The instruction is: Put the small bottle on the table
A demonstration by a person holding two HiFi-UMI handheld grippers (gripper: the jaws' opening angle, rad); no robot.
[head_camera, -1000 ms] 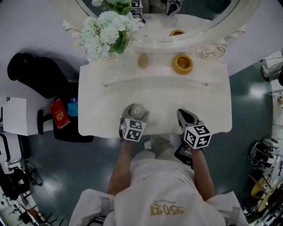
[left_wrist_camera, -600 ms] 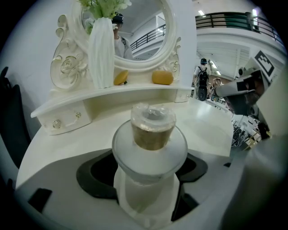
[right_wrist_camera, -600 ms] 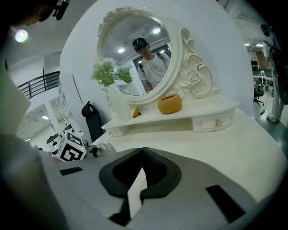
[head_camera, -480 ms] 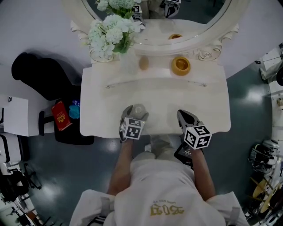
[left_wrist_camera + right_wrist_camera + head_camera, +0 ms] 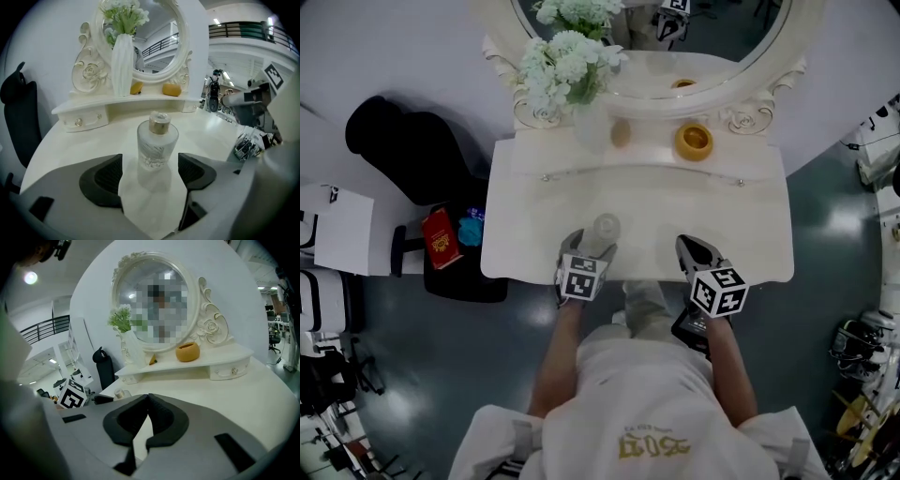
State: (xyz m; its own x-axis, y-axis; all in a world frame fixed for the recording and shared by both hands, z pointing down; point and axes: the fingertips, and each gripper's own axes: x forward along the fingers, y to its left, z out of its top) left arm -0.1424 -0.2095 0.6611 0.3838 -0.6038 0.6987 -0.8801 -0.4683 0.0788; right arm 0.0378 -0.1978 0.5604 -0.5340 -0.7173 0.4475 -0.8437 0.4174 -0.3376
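The small frosted-glass bottle (image 5: 158, 140) with a gold cap stands upright on the white dressing table (image 5: 741, 225), near the front edge. My left gripper (image 5: 150, 176) is open just behind it. The black pads (image 5: 105, 180) sit to either side of the bottle's base without touching it. From the head view the bottle (image 5: 607, 226) shows just past the left gripper (image 5: 592, 246). My right gripper (image 5: 695, 249) hovers over the table's front right, shut with nothing in it; its jaws (image 5: 148, 398) meet. The bottle (image 5: 123, 393) also appears at the left of the right gripper view.
A raised shelf at the back carries a white vase of flowers (image 5: 572, 66), a small orange object (image 5: 621, 133) and a yellow bowl (image 5: 695, 142), under an oval mirror (image 5: 712, 56). A black chair (image 5: 403, 150) and a red packet (image 5: 438, 239) are left of the table.
The left jaws have spread away from the bottle, which now stands free slightly ahead of them. The head view has shifted. The right gripper has stayed put.
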